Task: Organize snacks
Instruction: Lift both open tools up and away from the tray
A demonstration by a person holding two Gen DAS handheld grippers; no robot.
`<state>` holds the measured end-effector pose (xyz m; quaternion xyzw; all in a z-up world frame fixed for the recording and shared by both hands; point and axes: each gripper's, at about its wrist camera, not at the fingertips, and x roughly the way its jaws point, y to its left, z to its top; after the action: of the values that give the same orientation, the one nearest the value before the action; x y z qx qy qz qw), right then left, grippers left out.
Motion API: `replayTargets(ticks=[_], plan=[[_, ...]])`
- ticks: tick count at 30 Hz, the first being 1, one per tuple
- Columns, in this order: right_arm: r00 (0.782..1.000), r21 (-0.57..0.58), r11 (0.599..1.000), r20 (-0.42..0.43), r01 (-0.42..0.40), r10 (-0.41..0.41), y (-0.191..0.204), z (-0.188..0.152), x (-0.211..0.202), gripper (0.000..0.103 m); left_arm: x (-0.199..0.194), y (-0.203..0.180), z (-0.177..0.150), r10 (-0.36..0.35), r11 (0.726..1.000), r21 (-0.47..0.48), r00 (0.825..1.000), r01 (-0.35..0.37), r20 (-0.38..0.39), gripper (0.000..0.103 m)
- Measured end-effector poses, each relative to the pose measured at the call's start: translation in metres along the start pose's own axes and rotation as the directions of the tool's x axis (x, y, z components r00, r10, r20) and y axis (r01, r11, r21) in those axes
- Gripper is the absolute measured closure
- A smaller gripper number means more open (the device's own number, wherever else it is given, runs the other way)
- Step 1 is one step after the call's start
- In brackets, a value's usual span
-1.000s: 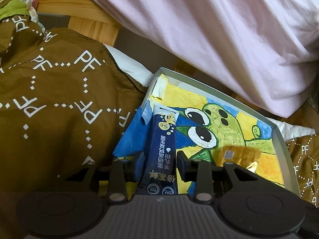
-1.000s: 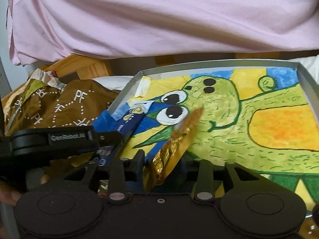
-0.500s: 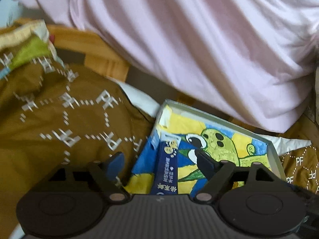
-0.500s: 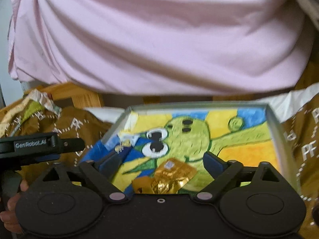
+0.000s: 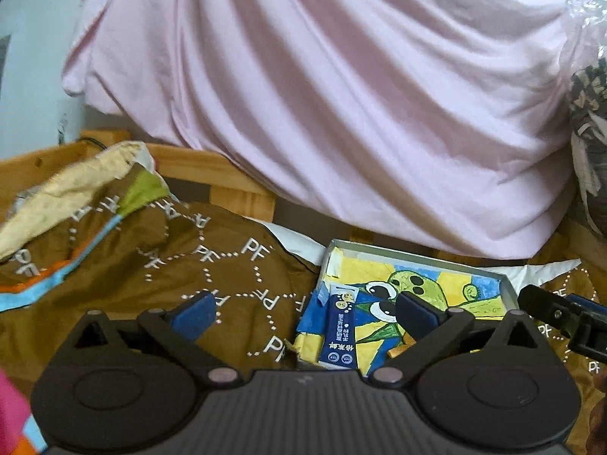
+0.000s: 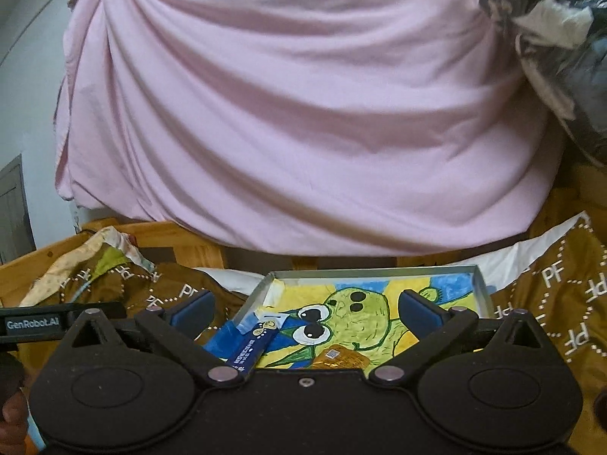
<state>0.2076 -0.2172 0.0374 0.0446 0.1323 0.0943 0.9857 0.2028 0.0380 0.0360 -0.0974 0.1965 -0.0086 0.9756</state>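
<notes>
across the far side hangs a big pink sheet (image 5: 341, 113), filling most of both views. below it lies a brown bedspread (image 5: 151, 265) with white "pf" lettering, over a wooden frame (image 6: 182, 246). on the bedspread sits a shallow grey tray (image 6: 480, 288) lined with a painted green cartoon figure. the blue snack stick (image 5: 341, 326) lies flat at the tray's left end, running near to far. the gold snack packet (image 6: 341, 356) lies on the painting to its right; only the right wrist view shows it, since the left one hides that spot behind its own finger. the left gripper (image 5: 303, 313) is spread wide with nothing between its fingers, one blue pad over the bedspread, the other over the tray. the right gripper (image 6: 307, 309) is equally wide apart and holds nothing, well above the tray. the left view catches part of the right tool at its right edge; the right view shows the left tool's labelled bar at its left.
</notes>
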Motion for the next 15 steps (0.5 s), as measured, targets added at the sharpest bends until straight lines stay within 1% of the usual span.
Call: replayTargets(ticks=[3,7,15], plan=[[1.000,-0.005,1.000,0.015,0.003,-0.003,0.002,-0.004,-0.020,0.001,-0.020,0.002,-0.003,0.003,1.000,-0.009,1.000,-0.003,0.024,0.001],[1.000,-0.009,1.000,0.023,0.011,-0.011,0.003,-0.009,-0.044,0.001,-0.043,0.003,-0.009,0.010,1.000,0.001,0.999,-0.011,0.045,0.001],[0.999,-0.031,0.999,0.029,0.024,-0.023,0.005,-0.022,-0.088,0.001,-0.074,0.000,-0.028,0.018,0.999,0.033,0.999,-0.020,0.036,0.000]])
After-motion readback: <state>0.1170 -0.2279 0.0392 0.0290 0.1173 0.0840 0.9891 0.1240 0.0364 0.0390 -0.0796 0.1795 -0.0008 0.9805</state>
